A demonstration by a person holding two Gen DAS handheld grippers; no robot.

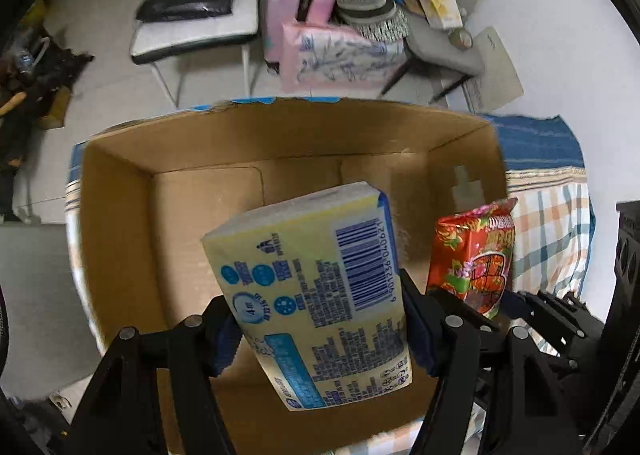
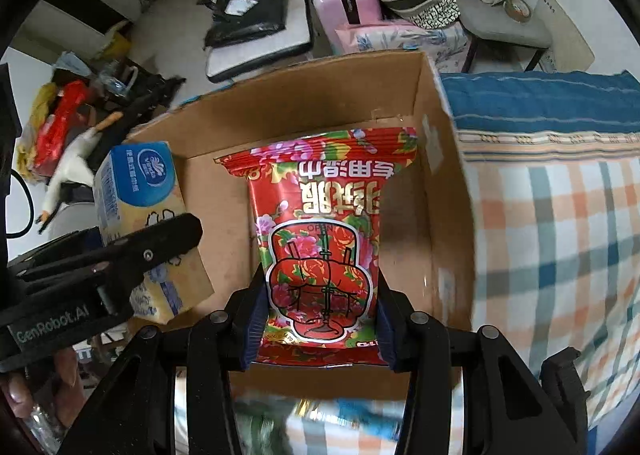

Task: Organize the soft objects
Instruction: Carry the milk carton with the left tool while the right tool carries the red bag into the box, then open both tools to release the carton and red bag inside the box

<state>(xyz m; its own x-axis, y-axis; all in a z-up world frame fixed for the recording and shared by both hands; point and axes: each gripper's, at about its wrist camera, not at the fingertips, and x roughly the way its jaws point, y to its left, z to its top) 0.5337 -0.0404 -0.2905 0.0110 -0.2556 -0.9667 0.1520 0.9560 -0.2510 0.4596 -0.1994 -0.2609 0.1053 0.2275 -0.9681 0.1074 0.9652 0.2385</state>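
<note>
Left gripper [image 1: 320, 331] pinches a yellow-and-blue tissue pack [image 1: 316, 291], right gripper [image 2: 320, 319] a red floral wet-wipe packet [image 2: 320, 243]; both should lower side by side into the open brown cardboard box [image 1: 120, 215].

Both wrist views look steeply down, close above the same slightly blurred cardboard box [image 1: 120, 223], side by side.

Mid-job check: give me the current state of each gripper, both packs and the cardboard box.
left gripper: shut on the yellow tissue pack.
yellow tissue pack: held tilted above the open box.
right gripper: shut on the red wet-wipe pack.
red wet-wipe pack: held over the box, sealed.
cardboard box: open on top, nothing resting on its visible floor.
</note>
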